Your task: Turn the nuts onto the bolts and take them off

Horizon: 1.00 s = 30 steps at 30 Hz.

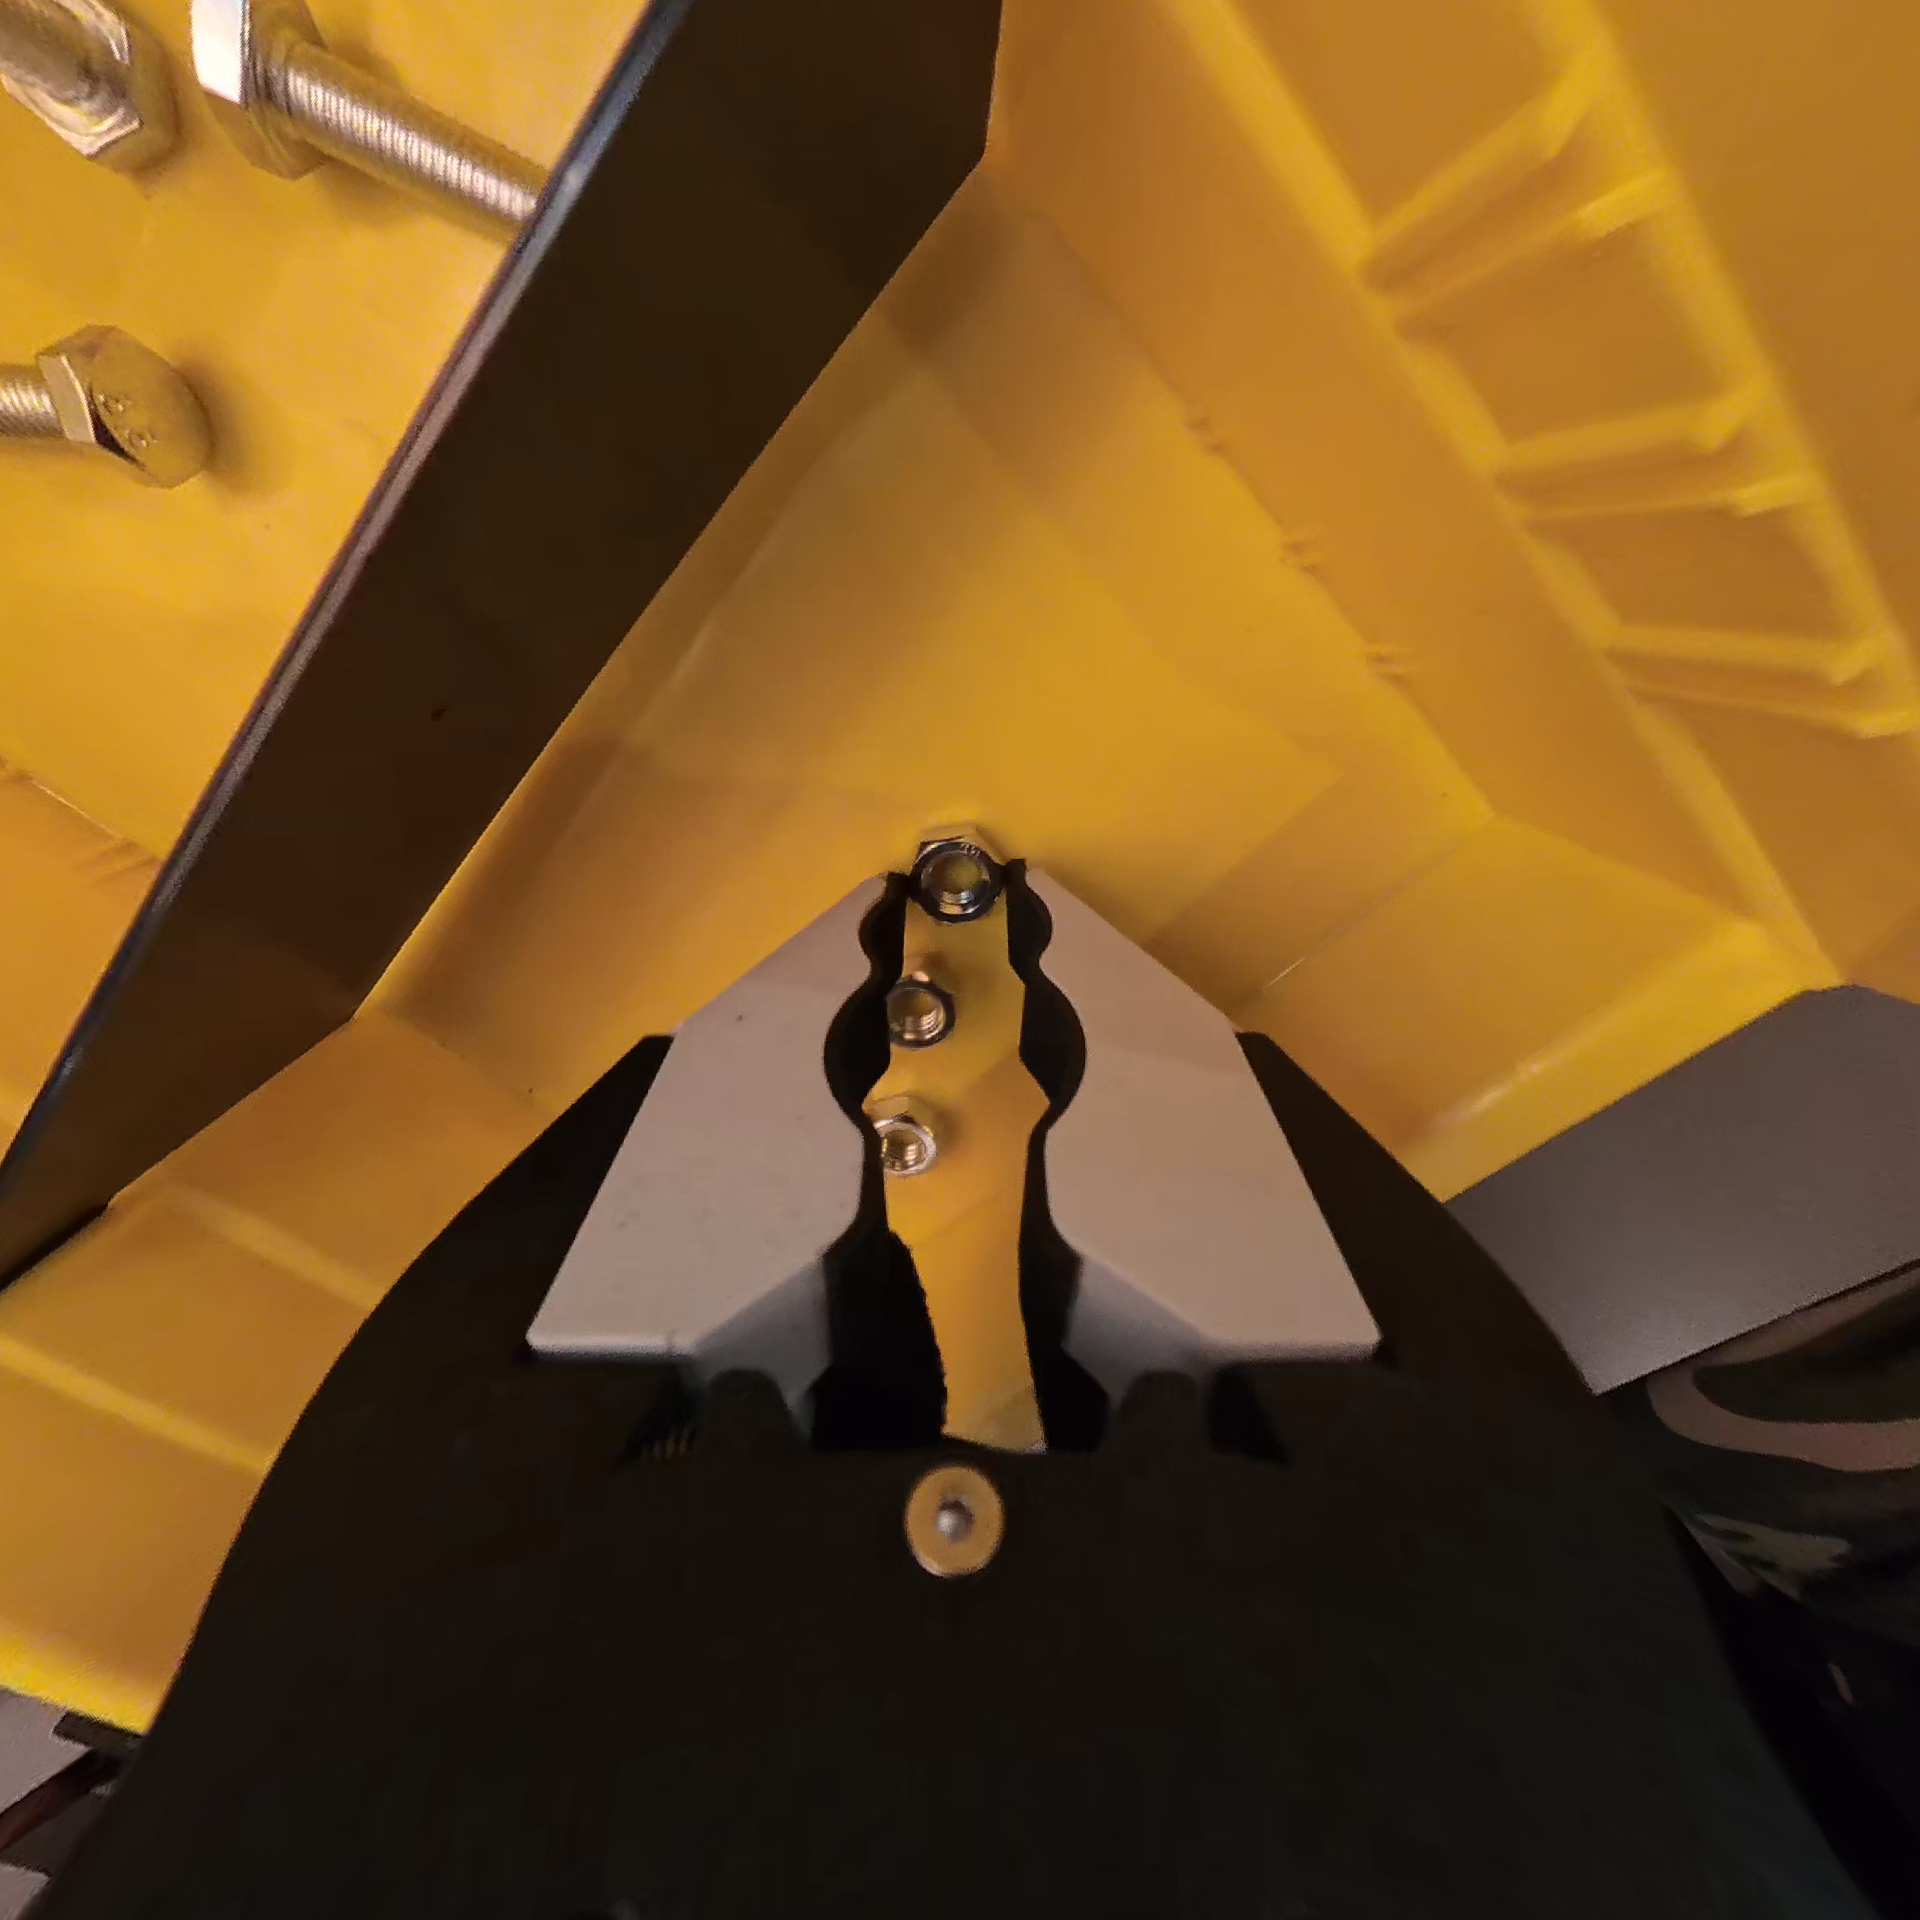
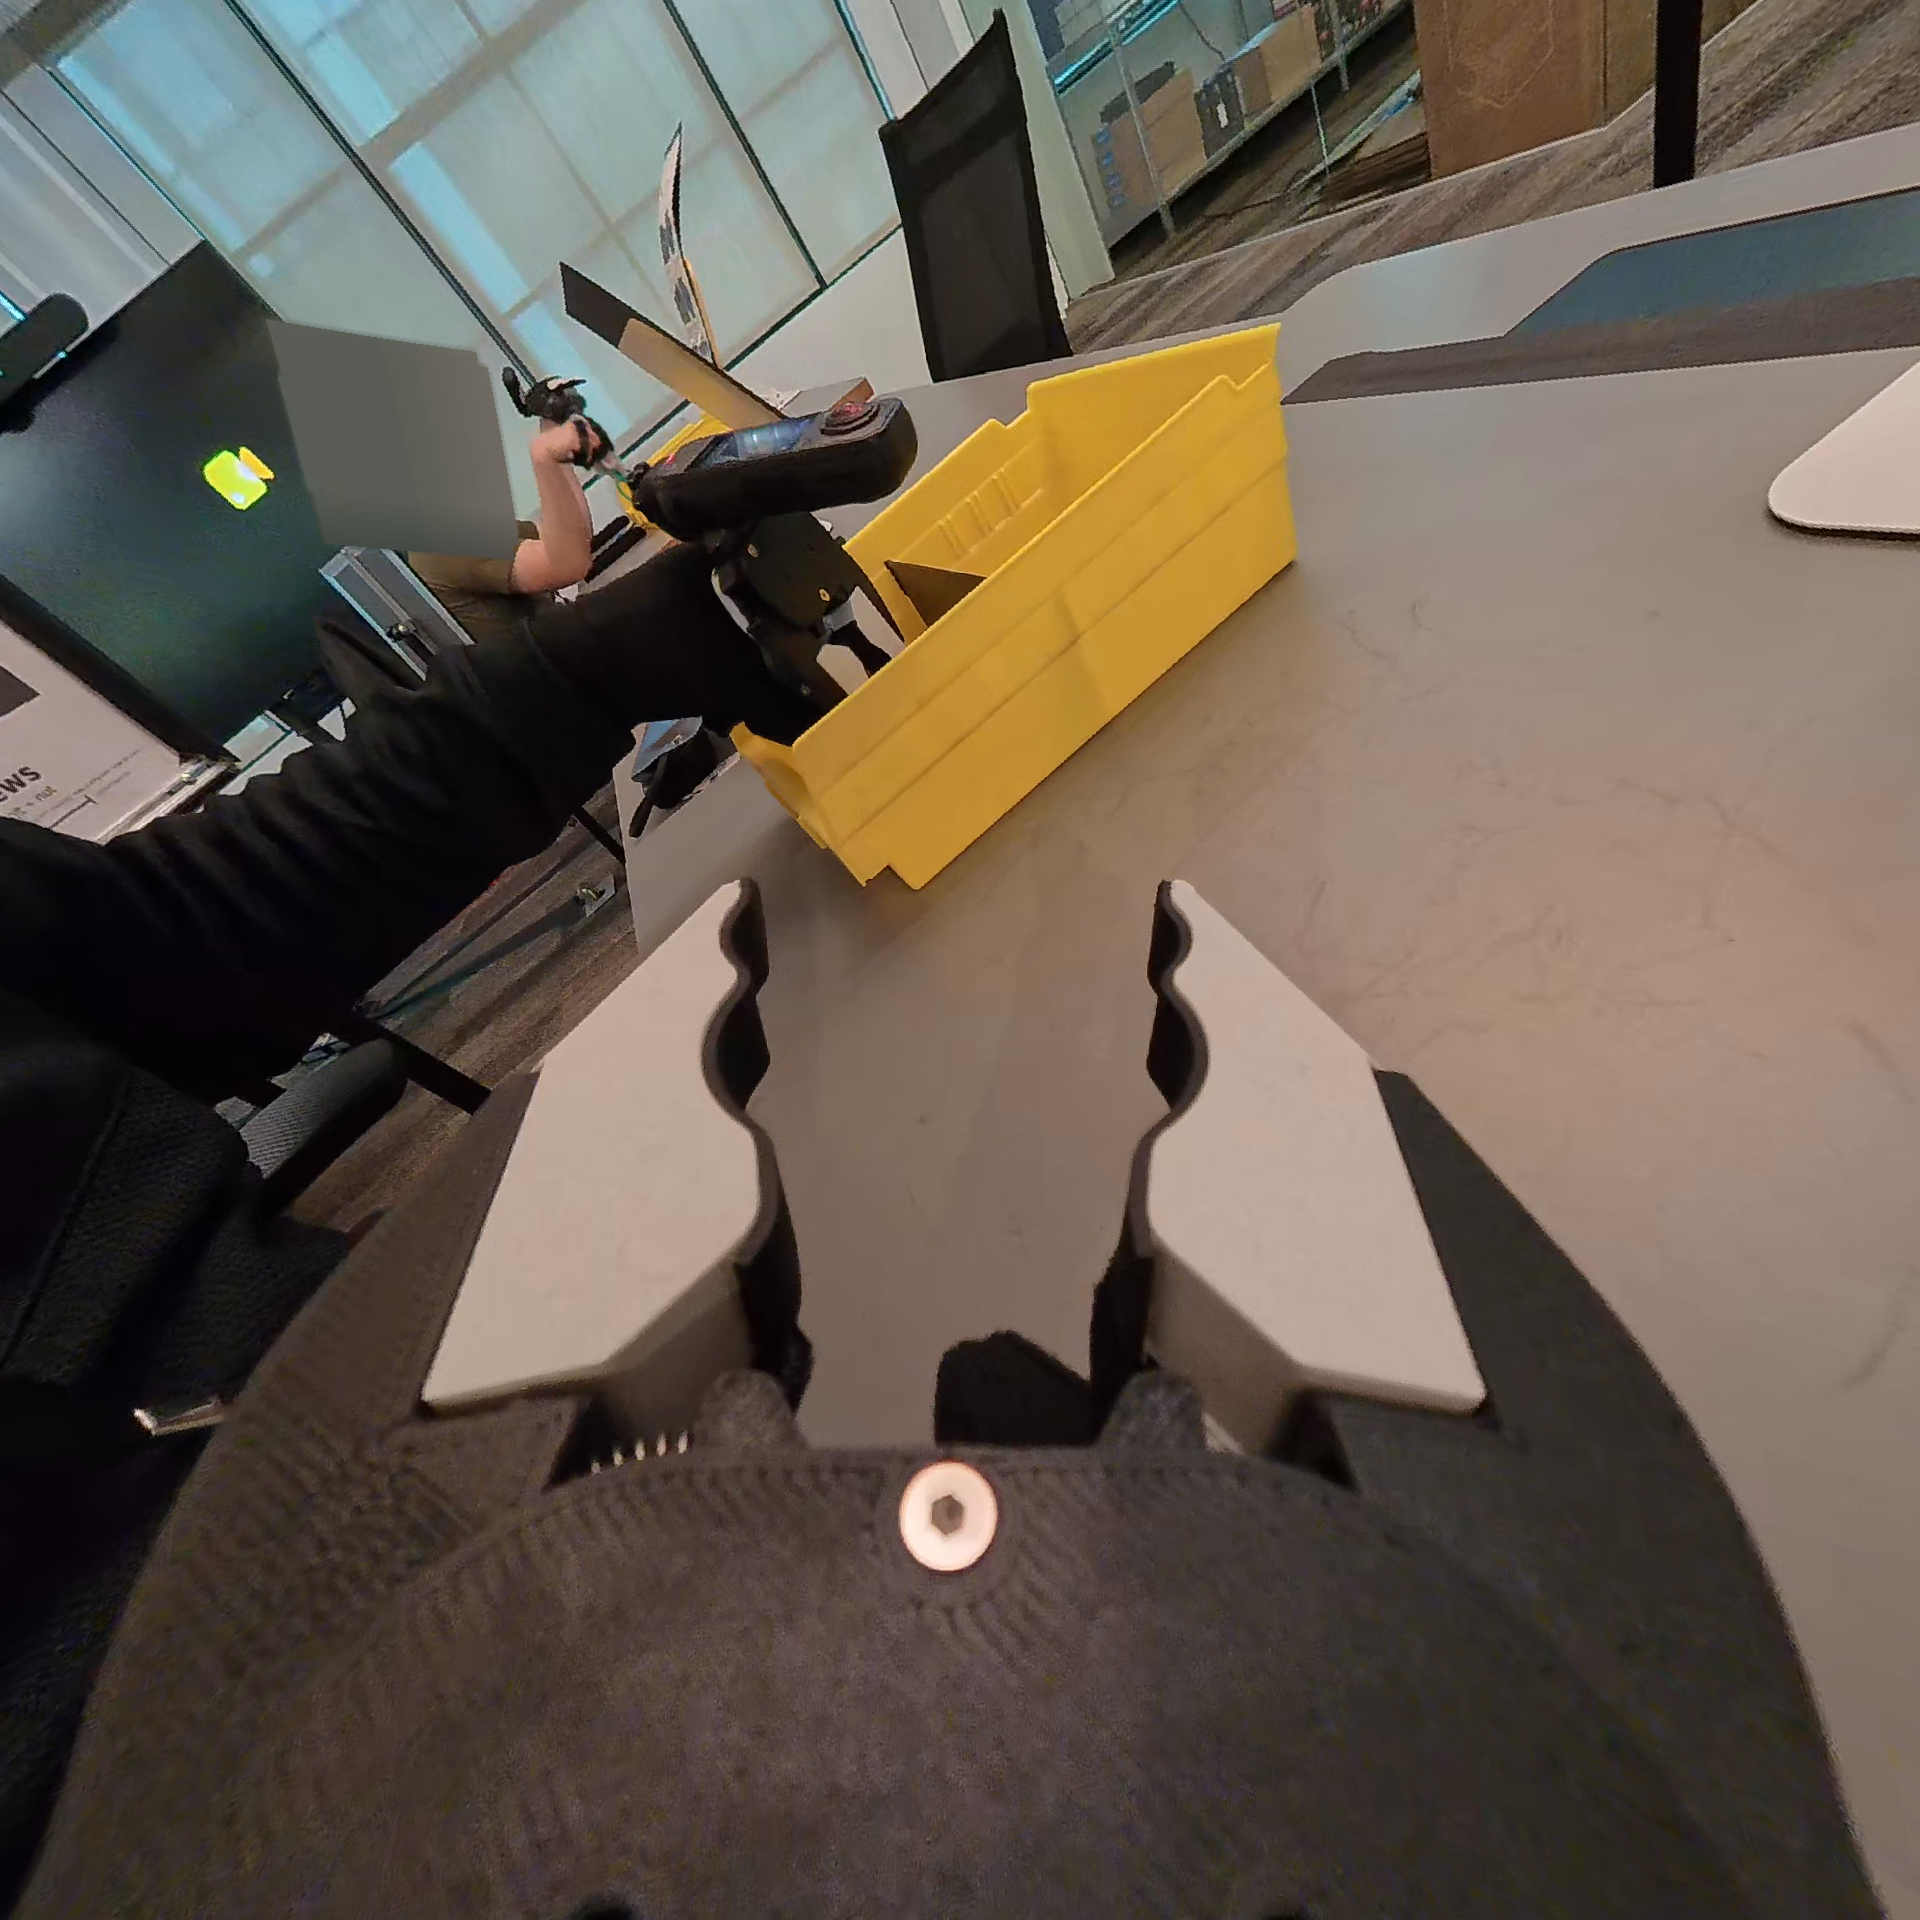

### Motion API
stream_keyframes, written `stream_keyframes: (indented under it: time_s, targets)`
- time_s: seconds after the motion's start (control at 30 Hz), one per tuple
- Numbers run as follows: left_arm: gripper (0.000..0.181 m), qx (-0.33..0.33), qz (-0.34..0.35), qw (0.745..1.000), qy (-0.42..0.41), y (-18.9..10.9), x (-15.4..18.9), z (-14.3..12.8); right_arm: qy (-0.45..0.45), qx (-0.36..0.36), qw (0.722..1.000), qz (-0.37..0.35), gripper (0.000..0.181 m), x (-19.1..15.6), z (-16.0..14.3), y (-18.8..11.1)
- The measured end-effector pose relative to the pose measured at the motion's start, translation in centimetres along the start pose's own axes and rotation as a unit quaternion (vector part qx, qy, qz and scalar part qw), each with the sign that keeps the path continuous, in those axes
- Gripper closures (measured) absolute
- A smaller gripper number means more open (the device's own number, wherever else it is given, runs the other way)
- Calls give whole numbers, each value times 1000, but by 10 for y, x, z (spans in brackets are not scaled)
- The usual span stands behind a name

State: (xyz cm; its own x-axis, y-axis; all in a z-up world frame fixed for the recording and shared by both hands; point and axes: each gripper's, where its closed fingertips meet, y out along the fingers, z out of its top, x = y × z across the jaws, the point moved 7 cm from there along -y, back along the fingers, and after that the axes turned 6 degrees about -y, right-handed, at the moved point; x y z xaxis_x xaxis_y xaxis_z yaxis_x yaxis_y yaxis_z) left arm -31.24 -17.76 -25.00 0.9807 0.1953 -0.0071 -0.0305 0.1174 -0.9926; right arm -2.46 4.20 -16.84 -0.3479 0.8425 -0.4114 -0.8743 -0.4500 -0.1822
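Three small nuts lie in a row on the floor of a yellow bin (image 1: 1091, 644), seen through the narrow gap between the left gripper's (image 1: 958, 883) grey fingers (image 1: 727, 1174). The farthest nut (image 1: 953, 883) sits right at the fingertips, which stand close on either side of it; whether they actually pinch it I cannot tell. The middle nut (image 1: 916, 1013) and the nearest nut (image 1: 900, 1143) lie loose lower in the gap. A black divider (image 1: 582, 582) crosses the upper left of the frame, with three bolts (image 1: 395, 135) beyond it. In the right wrist view, the right gripper (image 2: 956, 914) hangs wide open and empty over the grey table (image 2: 1507, 779), the bin at frame centre.
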Motion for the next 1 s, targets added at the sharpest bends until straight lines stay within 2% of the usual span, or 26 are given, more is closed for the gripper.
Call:
stream_keyframes:
  time_s: [0.43, 0.53, 0.63, 0.73, 0.83, 0.9, 1.0]
  targets:
    - [165, 23, 9, 1000, 13, -3, -1, -1, 1, -2, 1000, 1, 108, 0, -1, 1]
    - [165, 46, 18, 999, 5, -21, -1, 2, 2, -2, 1000, -1, 108, 0, -1, 1]
    - [165, 75, 42, 996, 12, -57, 5, 8, 3, -2, 1000, -2, 108, 1, -1, 1]
    - [165, 121, 31, 991, 40, -99, 31, 22, 2, 1, 1000, -5, 108, 1, 0, 0]
    - [165, 151, 27, 984, 94, -128, 70, 39, 2, 6, 1000, -10, 109, 2, 1, -2]
    - [165, 163, 18, 977, 133, -135, 100, 50, 4, 11, 1000, -12, 110, 4, 3, -4]
    - [165, 164, -23, 968, 188, -123, 151, 65, 8, 19, 1000, -19, 112, 6, 4, -8]
